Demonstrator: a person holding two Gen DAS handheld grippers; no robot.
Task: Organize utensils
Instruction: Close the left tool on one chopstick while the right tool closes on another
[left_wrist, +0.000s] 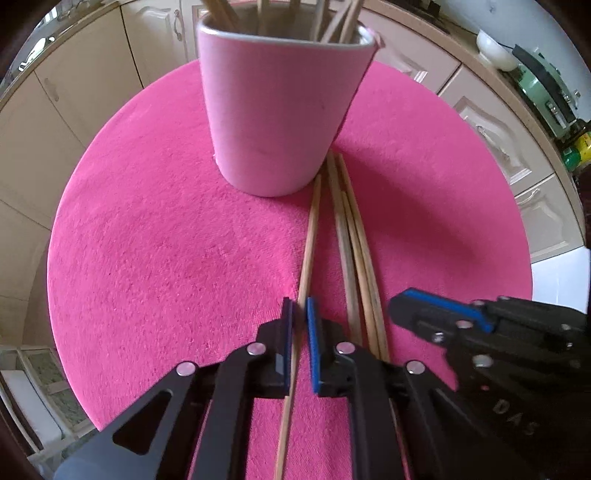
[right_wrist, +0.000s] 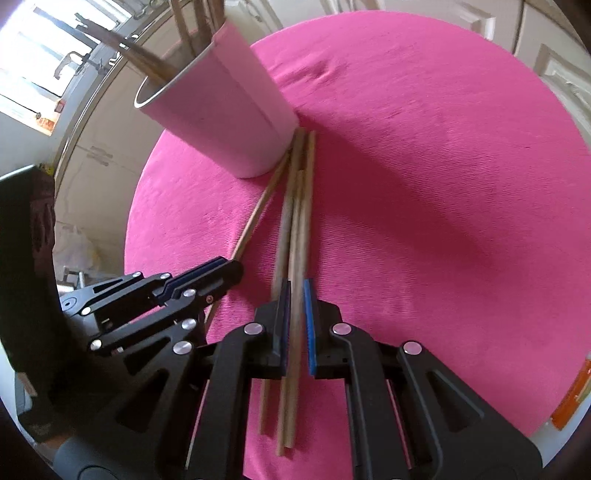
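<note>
Both sets of tongs are clamped: left tongs (left_wrist: 299, 317) on a lone chopstick (left_wrist: 310, 236), right tongs (right_wrist: 294, 295) on one from the bundle (right_wrist: 295, 206) lying on the pink desk (left_wrist: 147, 240) beside the cup (left_wrist: 277, 110). They look light, stiff and slick, so I'd pinch mid-shaft.

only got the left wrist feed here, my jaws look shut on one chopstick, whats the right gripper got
Observer: The right gripper is shut on a chopstick from the bundle, beside your single chopstick.
Operator: do those sticks overhang the mat at the near end
Observer: No, their near ends lie on the pink mat, under the right gripper.
Operator: anything else at that side of the table
Observer: An orange object shows at the mat's right edge, partly cut off; I cannot tell what it is.
Operator: cup ok from there
Observer: The pink cup stands on the mat, chopsticks in it.
</note>
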